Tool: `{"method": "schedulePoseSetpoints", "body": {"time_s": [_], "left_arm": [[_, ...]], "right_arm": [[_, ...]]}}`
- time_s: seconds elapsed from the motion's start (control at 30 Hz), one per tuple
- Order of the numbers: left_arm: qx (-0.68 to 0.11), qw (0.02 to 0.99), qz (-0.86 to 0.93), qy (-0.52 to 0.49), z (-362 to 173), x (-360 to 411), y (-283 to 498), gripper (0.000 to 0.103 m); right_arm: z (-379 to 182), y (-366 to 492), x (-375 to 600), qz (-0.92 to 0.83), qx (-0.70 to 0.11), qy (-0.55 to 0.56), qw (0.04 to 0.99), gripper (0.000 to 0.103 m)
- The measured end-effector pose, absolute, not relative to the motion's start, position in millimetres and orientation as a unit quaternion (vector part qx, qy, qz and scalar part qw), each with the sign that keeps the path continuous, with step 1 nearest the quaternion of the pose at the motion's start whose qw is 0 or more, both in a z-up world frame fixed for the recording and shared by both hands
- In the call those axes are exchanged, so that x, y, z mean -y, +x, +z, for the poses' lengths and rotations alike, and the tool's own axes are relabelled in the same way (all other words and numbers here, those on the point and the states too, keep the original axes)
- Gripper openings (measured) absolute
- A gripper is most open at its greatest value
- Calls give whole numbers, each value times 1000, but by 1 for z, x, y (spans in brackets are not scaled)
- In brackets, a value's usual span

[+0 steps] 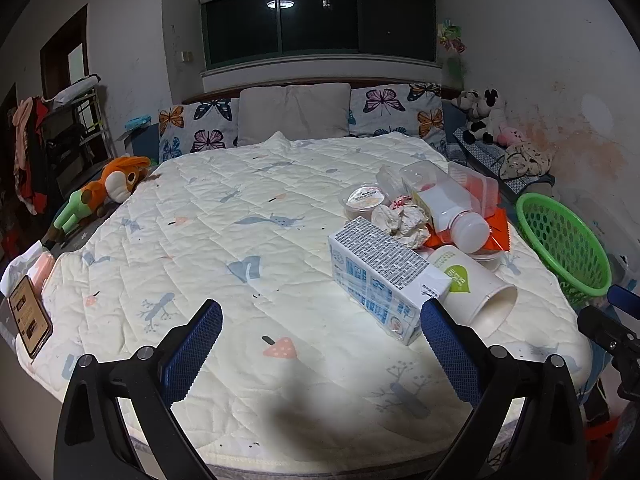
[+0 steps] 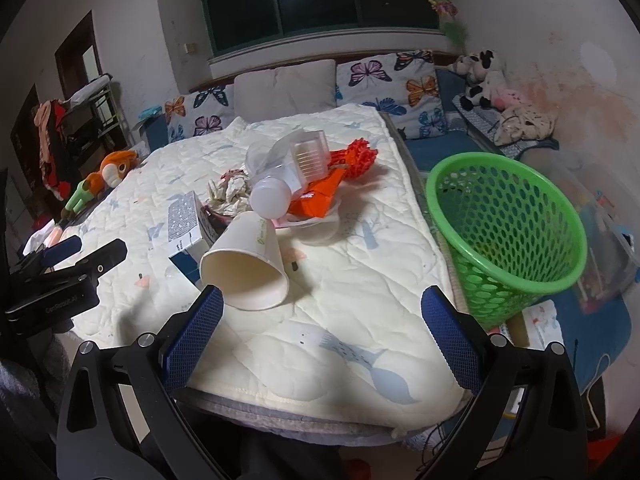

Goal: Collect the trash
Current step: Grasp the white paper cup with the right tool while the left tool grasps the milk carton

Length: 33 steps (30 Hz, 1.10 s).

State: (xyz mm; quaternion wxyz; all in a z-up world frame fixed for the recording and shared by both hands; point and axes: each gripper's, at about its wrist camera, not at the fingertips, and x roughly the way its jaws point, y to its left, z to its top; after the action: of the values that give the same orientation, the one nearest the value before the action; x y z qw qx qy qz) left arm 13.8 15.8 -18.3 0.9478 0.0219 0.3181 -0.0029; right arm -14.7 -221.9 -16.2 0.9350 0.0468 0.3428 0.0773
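Note:
A pile of trash lies on the bed's right side: a blue-and-white carton (image 1: 380, 276) (image 2: 186, 220), a tipped paper cup (image 1: 476, 284) (image 2: 248, 264), a plastic bottle with a white cap (image 1: 452, 212) (image 2: 272, 196), crumpled paper (image 1: 404, 216) (image 2: 228, 192), an orange wrapper (image 1: 496, 236) (image 2: 320, 196) and clear plastic containers (image 1: 476, 184) (image 2: 308, 152). A green mesh basket (image 1: 564, 240) (image 2: 508, 224) stands right of the bed. My left gripper (image 1: 322, 344) is open and empty, its right finger near the carton. My right gripper (image 2: 322, 340) is open and empty, just in front of the cup.
A quilted cream bedspread (image 1: 240, 240) (image 2: 352, 280) covers the bed. A phone (image 1: 30, 320) lies at its left edge and an orange plush toy (image 1: 108, 192) (image 2: 104, 176) farther back. Pillows (image 1: 296, 116) and stuffed animals (image 1: 484, 120) sit at the headboard.

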Motion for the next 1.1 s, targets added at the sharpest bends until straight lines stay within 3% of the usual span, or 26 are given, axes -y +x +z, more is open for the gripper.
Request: {"method": "schedulePoseSetpoints", "body": {"time_s": [0.4, 0.83, 1.1], "left_arm": [[-329, 944, 1, 17, -14, -25, 31, 96], [-347, 938, 0, 11, -12, -31, 59, 96], [-371, 928, -26, -15, -10, -29, 84, 96]], "right_arm": [[-12, 26, 210, 169, -388, 79, 903, 90], [-24, 87, 197, 260, -467, 109, 838, 68], [-41, 116, 197, 284, -504, 123, 806, 66]]}}
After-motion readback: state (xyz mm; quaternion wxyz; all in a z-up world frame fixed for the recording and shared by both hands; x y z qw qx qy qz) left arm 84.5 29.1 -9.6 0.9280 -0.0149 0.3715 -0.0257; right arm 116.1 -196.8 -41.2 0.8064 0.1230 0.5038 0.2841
